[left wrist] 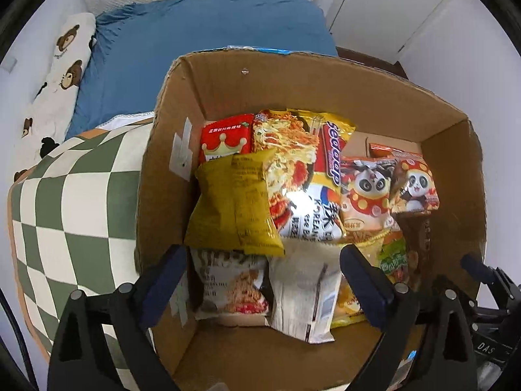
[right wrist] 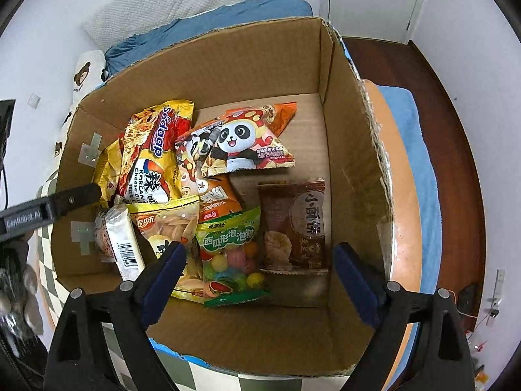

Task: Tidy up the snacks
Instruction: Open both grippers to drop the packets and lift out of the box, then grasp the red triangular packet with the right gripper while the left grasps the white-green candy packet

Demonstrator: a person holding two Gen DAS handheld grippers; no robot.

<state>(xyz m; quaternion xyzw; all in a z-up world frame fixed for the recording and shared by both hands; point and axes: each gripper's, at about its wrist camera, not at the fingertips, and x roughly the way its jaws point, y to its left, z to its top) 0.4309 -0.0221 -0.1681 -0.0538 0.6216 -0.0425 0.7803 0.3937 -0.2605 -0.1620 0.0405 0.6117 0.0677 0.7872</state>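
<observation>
An open cardboard box (left wrist: 293,78) holds several snack packets. In the left wrist view my left gripper (left wrist: 265,282) hangs open just above a white packet (left wrist: 302,290) near the box's front wall, its pads clear of it. Beyond lie a yellow packet (left wrist: 234,205), a Sedaap noodle packet (left wrist: 306,176) and panda packets (left wrist: 368,192). In the right wrist view my right gripper (right wrist: 260,277) is open over a green candy bag (right wrist: 231,254), with a brown packet (right wrist: 293,228) beside it. Neither gripper holds anything. One left finger (right wrist: 65,202) reaches in over the box's left wall.
The box (right wrist: 228,58) sits on a green-and-white checked cover (left wrist: 71,202) on a bed with a blue sheet (left wrist: 195,49) and a bear-print pillow (left wrist: 62,75). Bare cardboard floor (right wrist: 309,123) shows at the back right of the box. Dark wooden floor (right wrist: 439,123) lies to the right.
</observation>
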